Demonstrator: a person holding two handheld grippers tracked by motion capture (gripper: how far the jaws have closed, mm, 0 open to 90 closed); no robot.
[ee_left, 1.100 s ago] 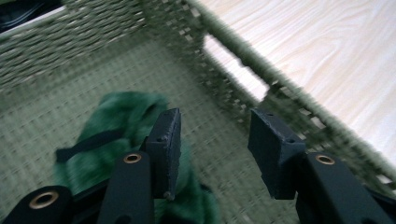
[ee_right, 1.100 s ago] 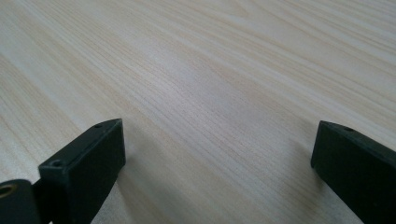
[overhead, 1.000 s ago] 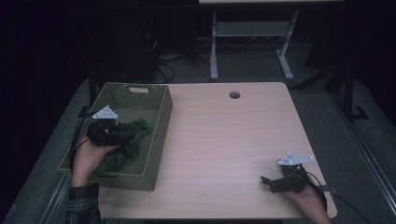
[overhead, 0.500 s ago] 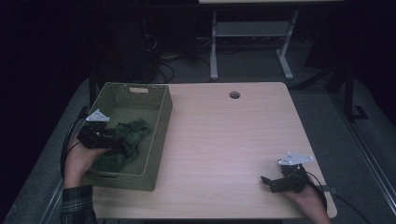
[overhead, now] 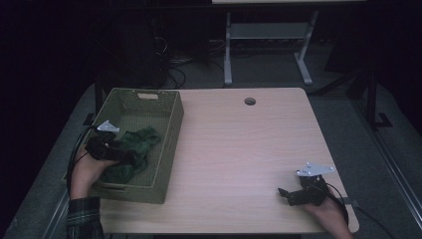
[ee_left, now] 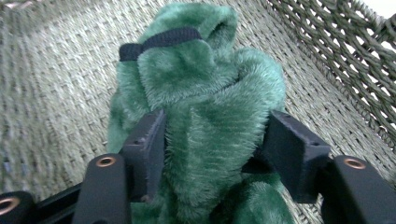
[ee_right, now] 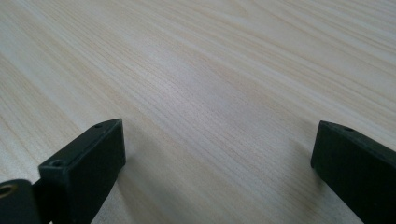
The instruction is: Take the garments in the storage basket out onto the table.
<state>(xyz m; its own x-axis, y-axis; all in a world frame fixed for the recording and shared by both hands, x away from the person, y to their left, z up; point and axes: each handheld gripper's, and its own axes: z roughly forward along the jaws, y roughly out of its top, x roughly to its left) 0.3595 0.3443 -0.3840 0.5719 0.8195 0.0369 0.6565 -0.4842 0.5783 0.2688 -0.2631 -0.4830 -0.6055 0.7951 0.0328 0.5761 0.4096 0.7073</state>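
Note:
A green plush cloth [overhead: 142, 142] with a black strap lies in the woven olive basket [overhead: 171, 134] at the table's left. My left gripper [overhead: 130, 158] reaches down into the basket. In the left gripper view its jaws have just been opening and the plush [ee_left: 205, 88] still stands between them. Its fur brushes both pads [ee_left: 147, 149] loosely, and the basket's wicker wall [ee_left: 327, 56] rises behind. My right gripper [overhead: 283, 195] rests low over the wooden table [overhead: 239, 144] near the front right edge. It is open [ee_right: 217, 154], with bare wood between its jaws.
A round cable hole [overhead: 250, 101] sits near the table's far edge. A metal stand [overhead: 266, 47] and cables stand on the dark floor behind the table. The basket's handle slot [overhead: 148, 96] faces away from me.
My left gripper has sunk lower and drawn toward the near left corner of the basket with the plush. The right gripper has stayed put.

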